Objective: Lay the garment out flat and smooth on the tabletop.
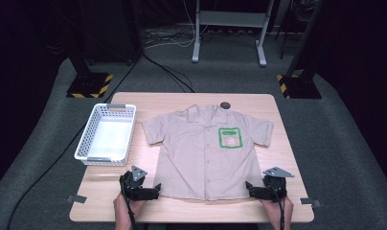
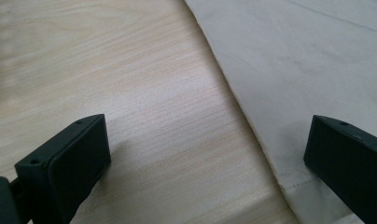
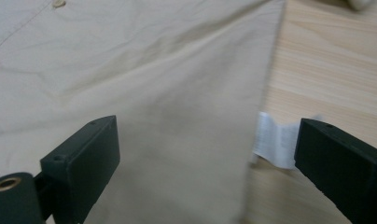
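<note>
A beige short-sleeved shirt (image 1: 207,151) lies spread flat, front up, on a wooden table (image 1: 287,143), collar toward the far edge and hem toward the person. Its long axis runs from the person straight away across the table. A white basket (image 1: 106,134) stands just to its left, apart from it.

The left gripper (image 1: 155,188) sits at the hem's left corner and the right gripper (image 1: 249,186) at the right corner, each equally near its own corner. Both point inward toward the cloth.

In the left gripper view the jaws stand wide open and hold nothing; the shirt's side edge runs between them, with bare table under one jaw and cloth under the other. In the right gripper view the jaws also stand wide open and empty, straddling the other side edge, where a white label (image 3: 273,139) pokes out. The pads do not look pressed on the cloth.
</note>
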